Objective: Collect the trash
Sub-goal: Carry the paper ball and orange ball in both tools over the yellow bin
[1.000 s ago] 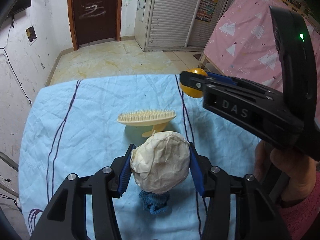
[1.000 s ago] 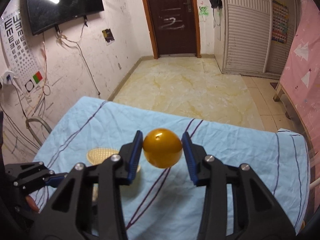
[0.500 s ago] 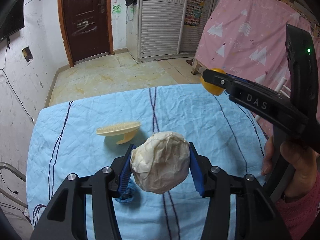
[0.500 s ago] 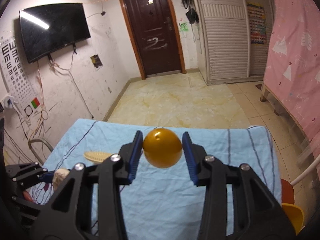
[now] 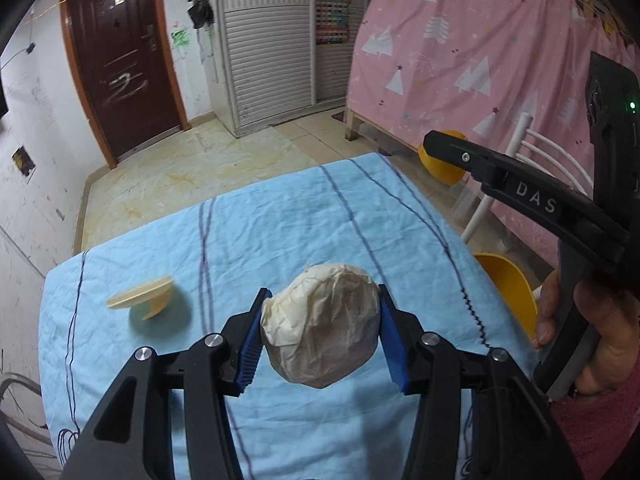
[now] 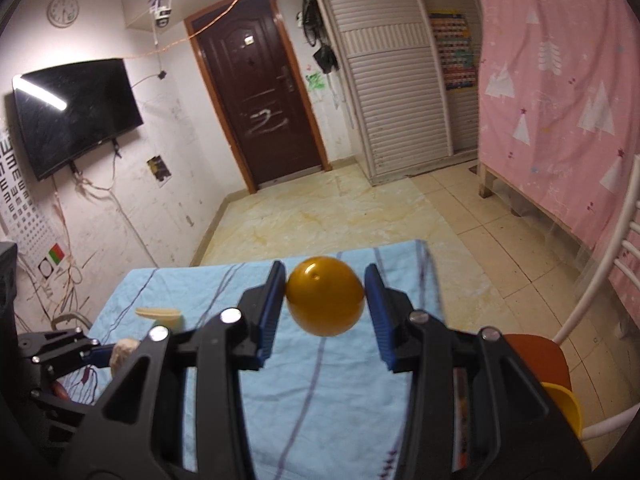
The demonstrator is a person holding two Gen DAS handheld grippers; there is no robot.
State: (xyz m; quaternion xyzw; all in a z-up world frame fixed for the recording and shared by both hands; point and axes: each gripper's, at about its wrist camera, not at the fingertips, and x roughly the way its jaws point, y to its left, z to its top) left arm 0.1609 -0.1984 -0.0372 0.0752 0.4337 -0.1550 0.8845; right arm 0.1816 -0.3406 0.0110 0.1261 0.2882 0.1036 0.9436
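The left gripper [image 5: 320,330] is clenched on a crumpled paper wad [image 5: 322,324], held above the table [image 5: 280,220], which is covered by a wrinkled light-blue cloth with dark stripes. The right gripper [image 6: 325,300] grips an orange ball [image 6: 324,295] between its blue pads, over the table's far edge. A cream brush [image 5: 144,300] lies on the cloth to the left. Beyond the table are pale marbled floor tiles, a dark brown door [image 6: 258,104], a white slatted wardrobe [image 6: 392,80], a pink tree-print curtain [image 6: 560,100] and a wall TV [image 6: 72,112]. A yellow bin [image 5: 508,288] sits just beside the table's right edge.
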